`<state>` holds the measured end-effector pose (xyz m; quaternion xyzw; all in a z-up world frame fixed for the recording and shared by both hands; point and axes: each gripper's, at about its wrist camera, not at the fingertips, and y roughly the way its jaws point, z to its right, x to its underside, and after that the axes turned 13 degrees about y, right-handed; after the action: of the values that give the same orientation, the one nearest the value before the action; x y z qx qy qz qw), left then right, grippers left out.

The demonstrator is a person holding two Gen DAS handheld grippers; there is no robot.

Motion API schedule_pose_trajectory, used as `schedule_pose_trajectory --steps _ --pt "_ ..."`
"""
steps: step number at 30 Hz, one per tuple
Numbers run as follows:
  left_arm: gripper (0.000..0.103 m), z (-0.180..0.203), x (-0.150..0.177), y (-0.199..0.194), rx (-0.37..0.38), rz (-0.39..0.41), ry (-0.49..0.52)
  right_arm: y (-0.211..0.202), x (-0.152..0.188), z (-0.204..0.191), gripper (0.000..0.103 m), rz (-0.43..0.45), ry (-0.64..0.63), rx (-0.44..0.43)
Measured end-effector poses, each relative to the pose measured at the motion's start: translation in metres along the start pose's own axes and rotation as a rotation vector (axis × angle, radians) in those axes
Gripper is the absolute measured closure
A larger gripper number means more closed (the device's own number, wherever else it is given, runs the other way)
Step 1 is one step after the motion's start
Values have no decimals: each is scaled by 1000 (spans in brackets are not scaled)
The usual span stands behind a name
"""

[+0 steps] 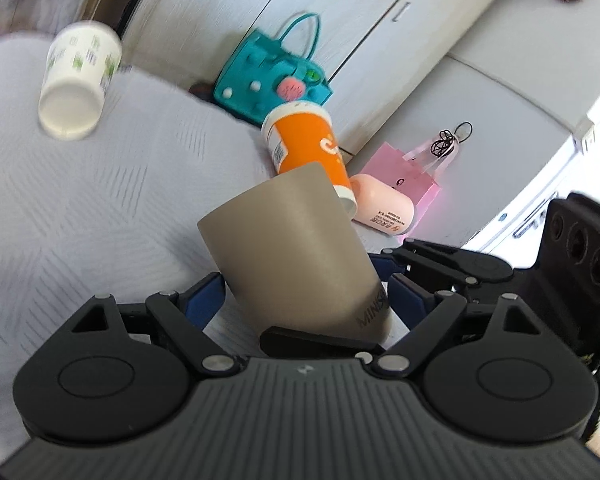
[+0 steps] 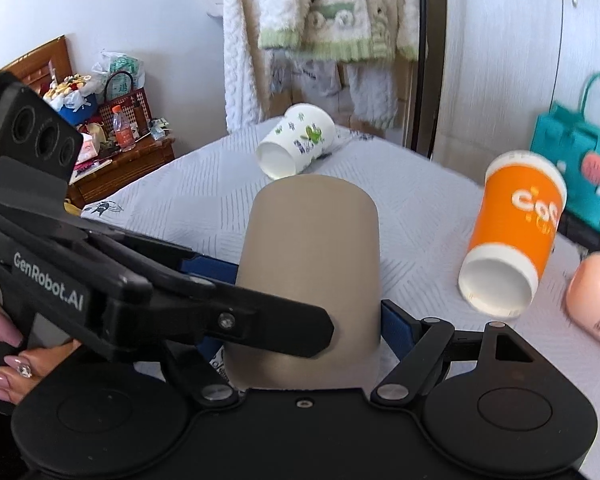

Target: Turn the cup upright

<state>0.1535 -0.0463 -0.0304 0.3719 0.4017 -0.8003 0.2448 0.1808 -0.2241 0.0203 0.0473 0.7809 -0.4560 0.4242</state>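
A beige cup is held between both grippers above the bed, closed base pointing away in the right wrist view. My left gripper has its blue pads on the cup's two sides. My right gripper also has its pads against the cup; the left gripper crosses in front of it from the left. An orange paper cup lies on its side to the right. A white cup with green print lies on its side farther back.
The bed has a white quilted cover. A pink bottle lies by the orange cup. A teal handbag and a pink bag sit beyond the bed. A cluttered wooden cabinet stands at left.
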Motion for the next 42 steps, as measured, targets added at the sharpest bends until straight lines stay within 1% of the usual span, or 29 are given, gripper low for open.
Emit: schedule_pose_trajectory --steps 2,4,7,8,11,12,16,19,24,28,31,36,40,42 --pt "16 1 -3 -4 -25 19 45 2 -2 -4 20 24 -37 12" --pt "16 -3 -8 -8 -39 21 68 6 -5 -6 21 49 -57 7" --pt "19 -12 -14 -17 -54 29 86 13 -10 -3 20 83 -21 -47" --pt "19 -14 -16 -19 -57 30 96 15 -11 -5 20 97 -38 -52" --pt "20 -19 -25 -21 -70 17 154 21 -11 -15 20 153 -137 -29" --pt "21 -21 -30 -20 -77 9 171 24 -13 -15 20 164 -149 -22" --pt "24 -31 -48 -13 -89 -6 197 37 -30 -8 21 165 -96 -21" --pt "25 -35 -60 -3 -102 -23 226 45 -37 -5 21 185 -96 10" --pt "27 -24 -67 10 -167 -16 325 56 -40 -2 21 229 -125 64" --pt "29 -24 -69 17 -186 -6 342 62 -40 3 21 246 -92 78" --pt "31 -21 -68 20 -192 11 372 65 -39 6 21 252 -57 93" --pt "31 -18 -66 20 -161 23 388 64 -36 7 21 256 -40 125" --pt "30 -18 -62 21 -118 -2 363 61 -30 2 21 257 -67 160" --pt "30 -16 -62 22 -125 -9 367 60 -28 0 21 262 -88 178"
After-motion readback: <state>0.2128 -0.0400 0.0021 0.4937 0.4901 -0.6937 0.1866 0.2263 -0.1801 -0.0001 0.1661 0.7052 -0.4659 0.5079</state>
